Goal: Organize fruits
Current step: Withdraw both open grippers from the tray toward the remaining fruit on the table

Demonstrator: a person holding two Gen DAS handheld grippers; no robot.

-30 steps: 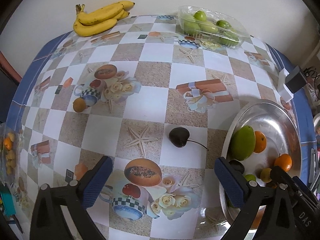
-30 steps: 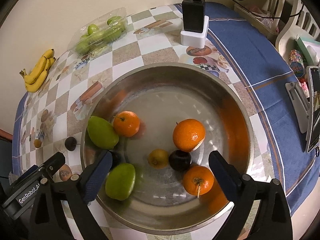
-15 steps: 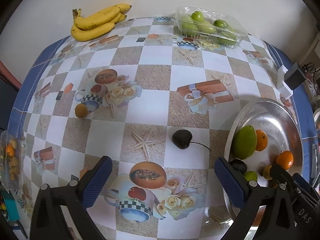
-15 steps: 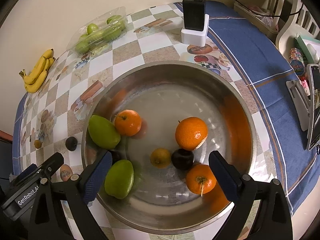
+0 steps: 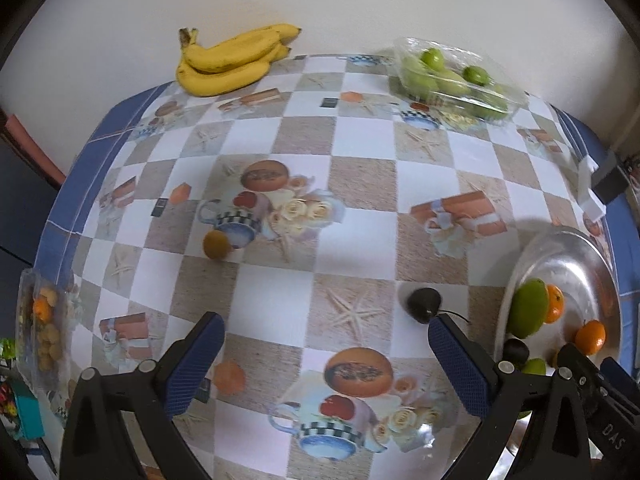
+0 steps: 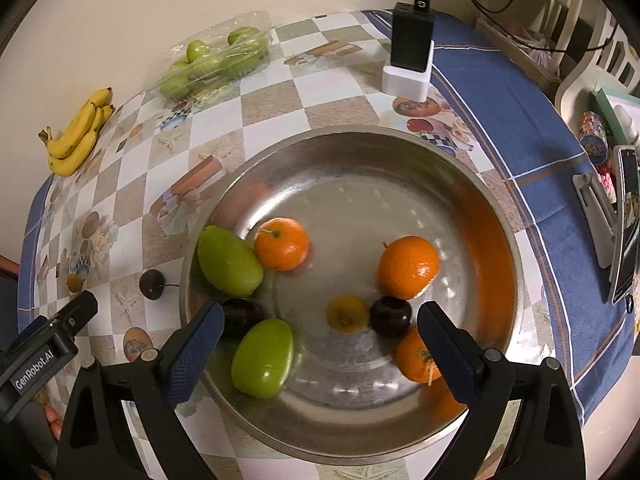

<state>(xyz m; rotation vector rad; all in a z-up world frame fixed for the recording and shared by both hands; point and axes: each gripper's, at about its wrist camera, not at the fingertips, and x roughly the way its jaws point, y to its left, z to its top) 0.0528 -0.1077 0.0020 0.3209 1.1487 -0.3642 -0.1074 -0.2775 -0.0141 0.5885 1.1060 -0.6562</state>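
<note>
A steel bowl (image 6: 496, 216) holds two green mangoes (image 6: 229, 261), three oranges (image 6: 408, 267), a small yellow fruit (image 6: 347, 313) and two dark plums (image 6: 390, 316). My right gripper (image 6: 318, 356) hangs open over the bowl's near side, empty. On the tablecloth a dark stemmed plum (image 5: 424, 305) lies just left of the bowl (image 5: 568, 248), and a small brown fruit (image 5: 216, 243) lies farther left. My left gripper (image 5: 326, 364) stands open above the cloth, with its right finger (image 5: 456, 364) close to the plum. A banana bunch (image 5: 232, 60) lies at the back.
A clear pack of green fruit (image 5: 452, 76) sits at the back right by the wall. A black charger on a white block (image 6: 410, 56) stands behind the bowl. A bag of small fruit (image 5: 42, 332) lies at the left edge. A phone on a stand (image 6: 620, 216) is at the right.
The left gripper has swung left and tilted up, so the plum and bowl have slid right in its view. The right gripper has hardly moved over the bowl. Both stay open.
</note>
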